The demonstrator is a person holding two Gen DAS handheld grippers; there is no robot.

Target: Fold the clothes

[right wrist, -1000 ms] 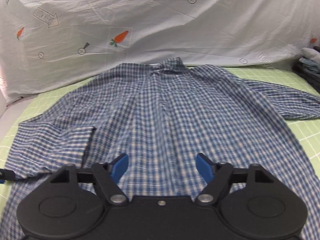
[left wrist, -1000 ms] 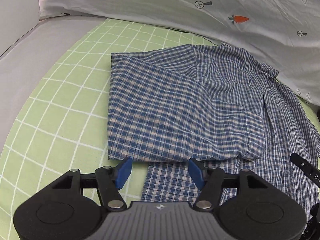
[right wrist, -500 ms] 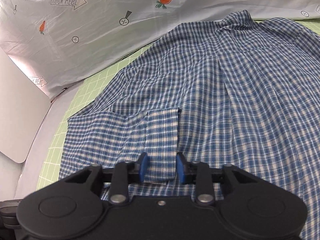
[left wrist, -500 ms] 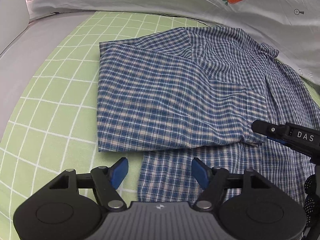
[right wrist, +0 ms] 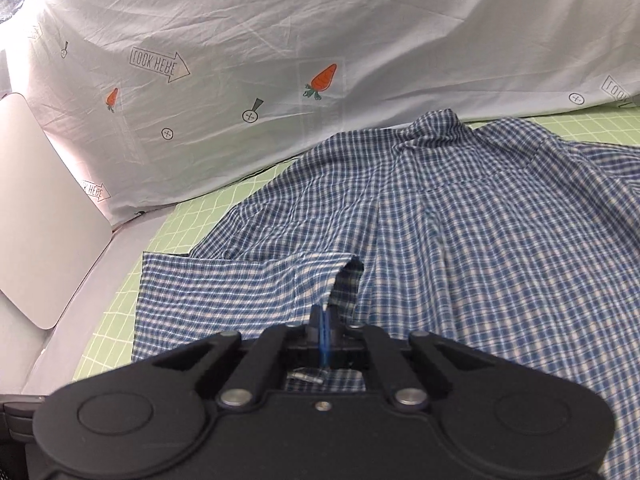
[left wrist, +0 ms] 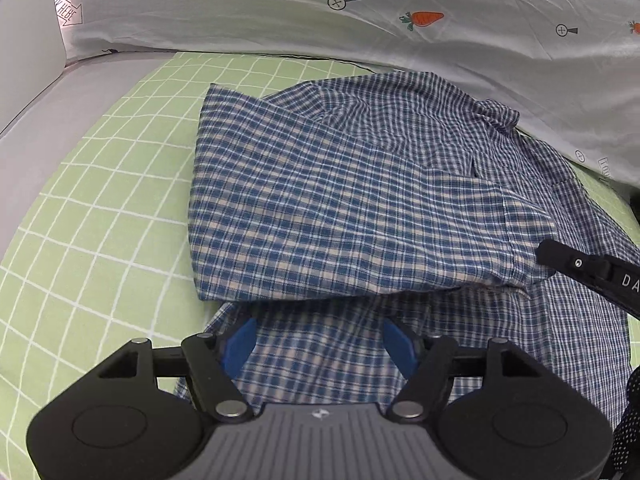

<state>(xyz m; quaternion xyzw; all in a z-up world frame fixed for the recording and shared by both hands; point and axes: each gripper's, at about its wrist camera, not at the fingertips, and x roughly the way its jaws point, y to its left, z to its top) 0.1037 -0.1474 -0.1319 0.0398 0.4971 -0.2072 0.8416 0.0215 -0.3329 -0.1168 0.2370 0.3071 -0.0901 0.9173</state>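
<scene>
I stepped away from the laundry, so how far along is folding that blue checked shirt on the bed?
Early. Done: the shirt lies spread on the green grid sheet, with one sleeve folded across it. In hand: the right gripper is shut on that sleeve's cuff; the left gripper is open above the hem. Left: the other side and the final folds.

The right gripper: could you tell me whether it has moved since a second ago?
Yes. The right gripper swung left from mid-shirt toward the grey panel, and its jaws have just been closing; they now pinch the sleeve cuff.

bare green sheet (left wrist: 100, 208) left of shirt (left wrist: 340, 208), white cloth (left wrist: 400, 8) walling behind
</scene>
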